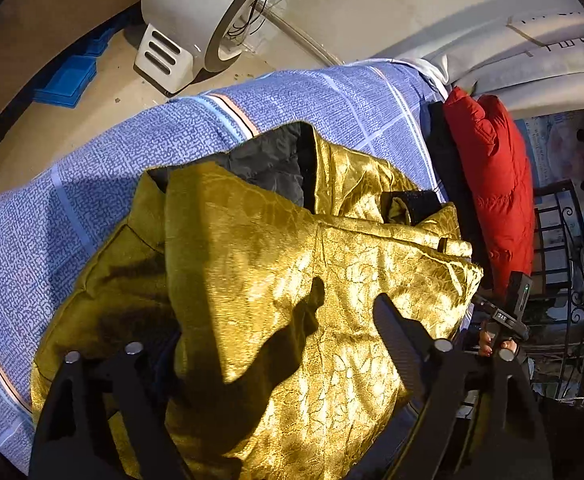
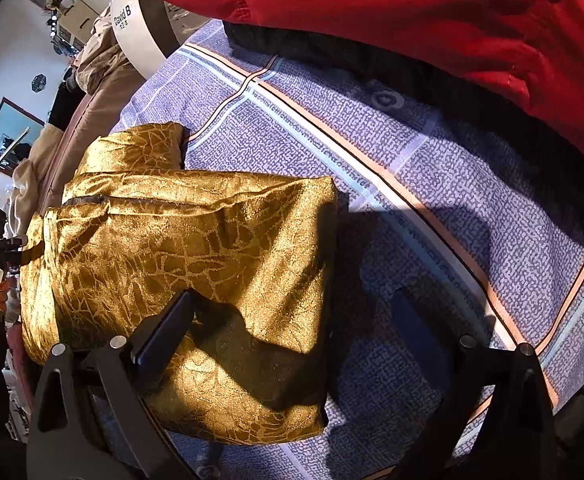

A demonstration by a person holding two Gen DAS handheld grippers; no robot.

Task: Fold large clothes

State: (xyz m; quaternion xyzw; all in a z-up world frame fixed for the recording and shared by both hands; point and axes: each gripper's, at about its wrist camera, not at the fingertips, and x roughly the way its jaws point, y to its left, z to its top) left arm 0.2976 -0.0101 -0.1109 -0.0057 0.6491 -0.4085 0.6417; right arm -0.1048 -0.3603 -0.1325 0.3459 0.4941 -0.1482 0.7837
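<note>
Gold jacket (image 2: 188, 264) lies bundled on the blue checked sheet (image 2: 431, 216), seemingly late in its folding. Left gripper (image 1: 276, 320) and right gripper (image 2: 292, 312) hover above the jacket, fingers spread, gripping nothing. Next probably calls for flattening the bundle. Beyond the jacket sits a red puffer coat (image 1: 495, 184); a white machine (image 1: 196, 12) stands on the floor past the sheet.

left gripper (image 1: 276, 320) fingers apart, right gripper (image 2: 292, 320) likewise

Folded gold jacket (image 2: 180, 264) on blue sheet (image 2: 431, 200), red jacket (image 2: 411, 12) behind
</note>
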